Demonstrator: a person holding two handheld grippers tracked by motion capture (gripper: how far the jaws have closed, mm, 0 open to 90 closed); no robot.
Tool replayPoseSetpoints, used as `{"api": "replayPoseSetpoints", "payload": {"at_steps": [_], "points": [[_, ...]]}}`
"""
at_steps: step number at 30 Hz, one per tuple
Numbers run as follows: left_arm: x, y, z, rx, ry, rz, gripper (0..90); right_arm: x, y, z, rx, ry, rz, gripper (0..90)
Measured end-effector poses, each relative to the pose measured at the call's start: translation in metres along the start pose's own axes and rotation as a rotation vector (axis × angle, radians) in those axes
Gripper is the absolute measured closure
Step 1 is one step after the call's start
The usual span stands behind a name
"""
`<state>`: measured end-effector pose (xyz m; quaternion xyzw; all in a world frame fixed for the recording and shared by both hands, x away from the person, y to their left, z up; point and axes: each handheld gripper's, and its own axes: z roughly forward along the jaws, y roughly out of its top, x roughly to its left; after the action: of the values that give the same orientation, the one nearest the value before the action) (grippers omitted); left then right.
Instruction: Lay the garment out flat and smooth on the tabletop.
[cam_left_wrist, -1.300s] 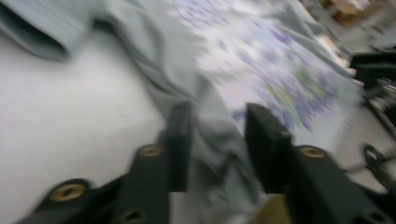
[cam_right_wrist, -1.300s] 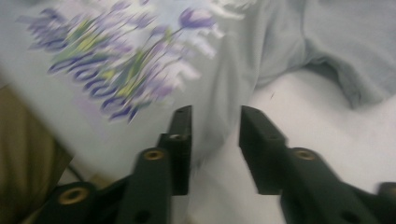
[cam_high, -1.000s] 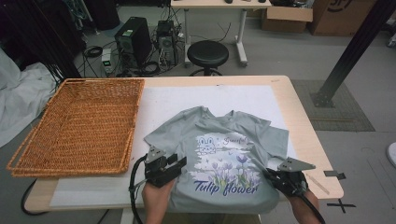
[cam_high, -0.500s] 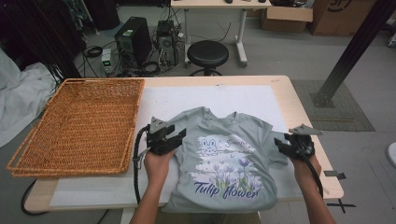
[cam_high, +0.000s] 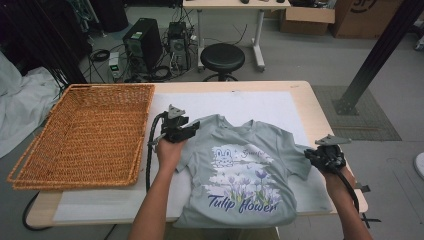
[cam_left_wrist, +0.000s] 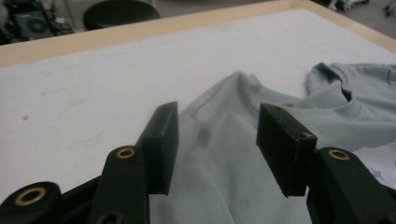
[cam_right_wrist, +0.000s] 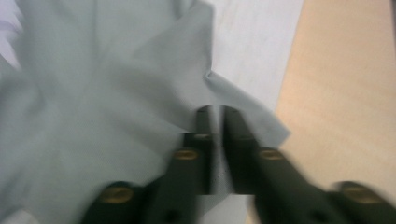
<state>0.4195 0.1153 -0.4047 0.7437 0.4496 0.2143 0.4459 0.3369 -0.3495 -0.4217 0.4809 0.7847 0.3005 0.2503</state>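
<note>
Both grippers had travelled up from the hem: the left gripper (cam_high: 181, 126) hung spread-jawed over the left sleeve of the grey-green printed cotton T-shirt (cam_high: 240, 172) lying flat on the white mat (cam_high: 250, 102), the right gripper (cam_high: 320, 156) clenched on the right sleeve, presumably for folding.

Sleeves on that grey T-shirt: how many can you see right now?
2. One sleeve lies at the left hand-held gripper, whose jaws stand open over it. The other sleeve is at the right hand-held gripper, jaws closed on its edge.
</note>
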Motion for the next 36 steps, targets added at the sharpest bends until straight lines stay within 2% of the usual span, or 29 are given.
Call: {"api": "replayPoseSetpoints", "payload": {"at_steps": [2,5,6,7,9,11,13,14,16,18,20,21,22,24,26,28,29,31,32,34,35,36], "points": [[0.001,0.003,0.011,0.045,-0.003,0.046,52.6,-0.002,0.003,-0.005,-0.059,0.038,0.041,67.1],[0.006,0.006,0.031,0.133,0.019,0.072,54.3,-0.001,0.007,-0.010,-0.105,0.063,0.042,63.9],[0.008,0.006,0.034,0.139,0.023,0.062,54.6,0.000,0.009,-0.012,-0.114,0.065,0.037,62.2],[0.012,0.005,0.040,0.153,0.013,0.034,55.8,0.001,0.009,-0.013,-0.119,0.069,0.036,62.2],[0.014,0.005,0.049,0.191,0.019,0.019,58.6,0.002,0.010,-0.015,-0.132,0.069,0.026,61.5],[0.016,0.004,0.055,0.229,0.034,0.005,65.8,0.002,0.010,-0.016,-0.137,0.071,0.026,60.9],[0.018,0.003,0.057,0.253,0.050,-0.025,83.2,0.000,0.011,-0.015,-0.136,0.073,0.027,59.8],[0.020,0.002,0.058,0.260,0.043,-0.057,86.2,-0.001,0.012,-0.014,-0.137,0.076,0.028,59.2],[0.024,0.001,0.054,0.249,0.026,-0.123,87.9,-0.003,0.017,-0.010,-0.147,0.079,0.031,58.8],[0.029,0.002,0.047,0.217,-0.004,-0.201,88.2,-0.007,0.026,-0.003,-0.172,0.084,0.036,59.0],[0.031,0.003,0.040,0.185,-0.016,-0.246,88.3,-0.013,0.039,0.011,-0.180,0.085,0.047,61.0],[0.033,0.003,0.035,0.161,-0.030,-0.274,88.3,-0.016,0.045,0.018,-0.178,0.093,0.068,61.8],[0.034,0.004,0.031,0.150,-0.032,-0.293,88.3,-0.020,0.053,0.031,-0.165,0.108,0.089,65.1],[0.035,0.005,0.024,0.144,-0.027,-0.310,88.3,-0.021,0.068,0.052,-0.121,0.131,0.061,69.1],[0.035,0.005,0.021,0.150,-0.022,-0.313,88.3,-0.013,0.083,0.072,-0.067,0.177,-0.011,70.4],[0.035,0.005,0.020,0.157,-0.019,-0.315,88.3,-0.003,0.091,0.084,-0.018,0.183,-0.081,70.6],[0.035,0.005,0.020,0.161,-0.015,-0.313,88.3,0.003,0.094,0.089,0.010,0.178,-0.122,71.5],[0.033,0.005,0.021,0.174,-0.010,-0.314,88.3,0.011,0.095,0.100,0.075,0.130,-0.187,73.3],[0.033,0.004,0.021,0.181,-0.011,-0.312,88.3,0.013,0.093,0.105,0.111,0.110,-0.197,73.7],[0.032,0.004,0.022,0.193,-0.004,-0.307,88.3,0.011,0.090,0.106,0.099,0.119,-0.161,79.4],[0.033,0.003,0.022,0.195,-0.006,-0.307,88.3,0.011,0.090,0.105,0.099,0.126,-0.164,84.4],[0.033,0.003,0.021,0.196,-0.010,-0.308,88.4,0.012,0.089,0.104,0.097,0.115,-0.188,86.5]]}}
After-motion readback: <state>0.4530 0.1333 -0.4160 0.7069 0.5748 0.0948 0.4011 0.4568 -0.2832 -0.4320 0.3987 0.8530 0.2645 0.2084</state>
